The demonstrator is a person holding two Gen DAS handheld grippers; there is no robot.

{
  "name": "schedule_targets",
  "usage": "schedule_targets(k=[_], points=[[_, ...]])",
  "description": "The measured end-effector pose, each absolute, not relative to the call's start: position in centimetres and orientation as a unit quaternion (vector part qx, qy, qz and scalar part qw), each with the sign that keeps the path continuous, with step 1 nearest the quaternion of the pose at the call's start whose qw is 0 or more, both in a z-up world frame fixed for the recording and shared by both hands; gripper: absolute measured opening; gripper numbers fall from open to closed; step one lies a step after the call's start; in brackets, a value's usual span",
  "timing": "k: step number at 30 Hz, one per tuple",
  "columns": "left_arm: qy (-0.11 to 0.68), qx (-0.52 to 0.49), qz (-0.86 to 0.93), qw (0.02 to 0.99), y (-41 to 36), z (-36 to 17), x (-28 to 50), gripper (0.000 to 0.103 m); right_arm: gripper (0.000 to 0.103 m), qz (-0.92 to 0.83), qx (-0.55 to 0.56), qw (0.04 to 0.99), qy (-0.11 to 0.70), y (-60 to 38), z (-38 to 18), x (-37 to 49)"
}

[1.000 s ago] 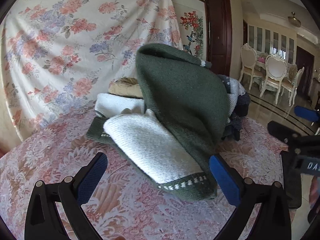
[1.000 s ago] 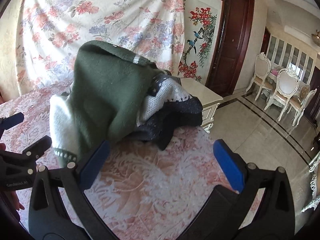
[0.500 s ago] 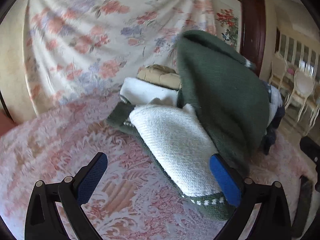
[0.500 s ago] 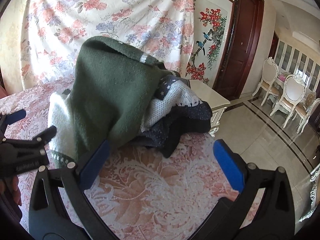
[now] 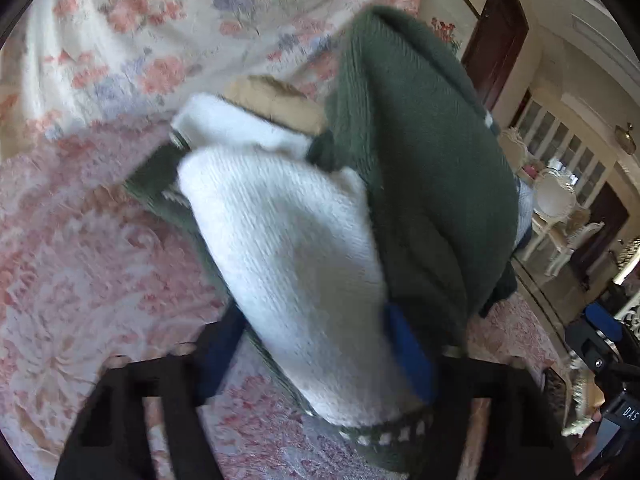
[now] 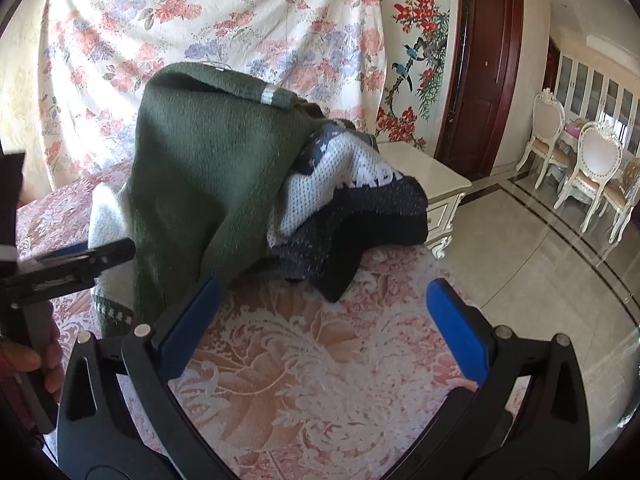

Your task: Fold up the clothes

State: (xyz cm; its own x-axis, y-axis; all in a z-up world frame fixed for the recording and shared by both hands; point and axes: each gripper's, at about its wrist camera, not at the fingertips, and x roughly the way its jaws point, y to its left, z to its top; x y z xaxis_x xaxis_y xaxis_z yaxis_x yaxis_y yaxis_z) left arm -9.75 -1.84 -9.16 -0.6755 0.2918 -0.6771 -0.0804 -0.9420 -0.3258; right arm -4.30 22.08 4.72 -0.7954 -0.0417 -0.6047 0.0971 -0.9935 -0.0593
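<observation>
A green and white knit sweater (image 5: 420,184) lies heaped on the pink floral tablecloth (image 5: 80,264); its white sleeve (image 5: 296,264) runs down between the fingers of my left gripper (image 5: 316,344). The jaws stand on either side of the sleeve, narrower than before, and the frame is blurred. In the right wrist view the same sweater (image 6: 208,176) covers a dark blue and white garment (image 6: 360,200). My right gripper (image 6: 320,328) is open and empty above the cloth, in front of the pile. The left gripper (image 6: 76,260) shows at the left edge, at the sweater.
A tan garment (image 5: 276,100) lies behind the pile. A floral sheet (image 6: 224,28) hangs at the back. A white side cabinet (image 6: 432,184) stands past the table's right edge, with tiled floor and dining chairs (image 6: 588,168) beyond.
My left gripper has moved forward onto the white sleeve and its fingers have come closer together around it. My right gripper has edged slightly nearer the pile and stays open.
</observation>
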Motion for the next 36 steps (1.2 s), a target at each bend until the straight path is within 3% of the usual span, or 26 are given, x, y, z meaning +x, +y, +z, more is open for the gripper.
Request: schedule_targets(k=[3,4,21,27,28,32,36], points=[[-0.136,-0.373,0.909,0.122,-1.5,-8.6,-9.2,0.03,0.103,-0.943,0.323,0.059,0.049,21.1,4.2,-3.7],[-0.137,-0.364,0.912,0.13,-1.5,-8.1,-8.7,0.017,0.103,-0.942,0.325,0.067,0.05,20.7,4.0,-3.6],[-0.151,-0.207,0.94,0.227,-7.0,15.7,1.8,0.013,0.097,-0.929,0.304,0.206,0.037,13.6,3.9,1.2],[-0.151,-0.166,0.95,0.215,-11.0,20.2,7.6,0.012,0.088,-0.927,0.292,0.232,0.037,10.2,4.6,2.9],[-0.148,-0.151,0.955,0.209,-11.7,21.4,8.7,0.0,0.088,-0.924,0.295,0.241,0.037,9.5,4.7,3.4],[-0.146,-0.114,0.963,0.197,-15.0,26.2,12.4,0.0,0.089,-0.918,0.283,0.274,0.043,6.6,4.8,7.0],[-0.104,-0.193,0.961,0.17,-15.7,25.2,13.1,0.003,0.089,-0.912,0.303,0.262,0.091,3.3,2.9,8.8]])
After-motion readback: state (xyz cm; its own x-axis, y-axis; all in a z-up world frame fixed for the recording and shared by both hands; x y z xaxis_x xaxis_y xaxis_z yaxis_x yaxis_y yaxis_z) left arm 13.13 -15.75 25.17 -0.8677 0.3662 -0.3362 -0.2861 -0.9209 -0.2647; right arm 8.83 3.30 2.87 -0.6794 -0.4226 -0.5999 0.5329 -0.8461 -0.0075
